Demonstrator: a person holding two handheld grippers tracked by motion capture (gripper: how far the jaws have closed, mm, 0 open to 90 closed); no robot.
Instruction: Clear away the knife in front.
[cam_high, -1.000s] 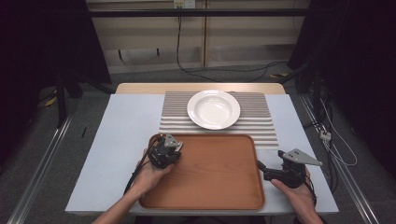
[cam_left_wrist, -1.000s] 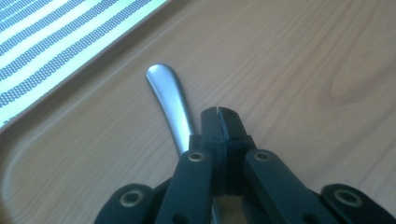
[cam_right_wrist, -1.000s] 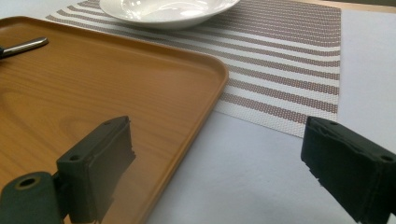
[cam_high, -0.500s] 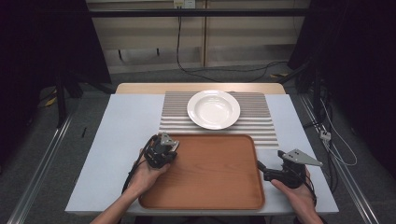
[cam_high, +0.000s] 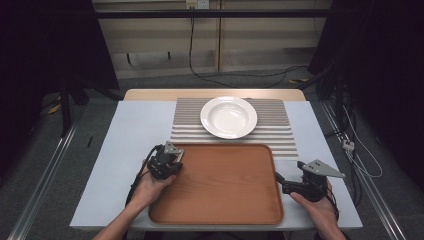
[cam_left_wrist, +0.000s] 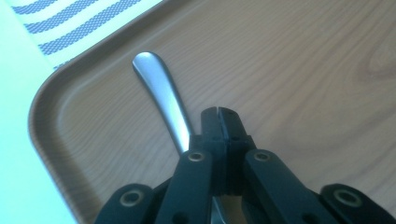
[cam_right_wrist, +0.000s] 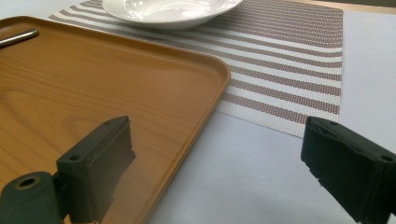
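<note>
**Thin metal handle, tricky pinch**

So we've got the left gripper (cam_high: 167, 161) at the near-left corner of the wooden tray (cam_high: 220, 210), fingers (cam_left_wrist: 219, 122) shut together. A piece of cutlery (cam_left_wrist: 161, 95) lies on the tray w/ its rounded handle end pointing toward the far-left corner; the other end runs under the gripper, so we can't tell if it's a spoon or fork. Looks like the shaft sits just beside the closed fingers rather than between them, tbh hard to be sure.

Handling-wise, imo: light, stiff, smooth steel, so slippery. It lies flat on the tray, so not much to get under. We'd pinch across the narrow shaft, not the wide polished end, and squeeze firmly or it'll twist out.

Right gripper (cam_high: 295, 185) waits at the tray's near-right edge, fingers (cam_right_wrist: 100, 163) wide apart, nothing in them. White plate (cam_high: 228, 117) sits on the striped mat (cam_high: 280, 130), far side of the tabletop (cam_high: 130, 130).
</note>
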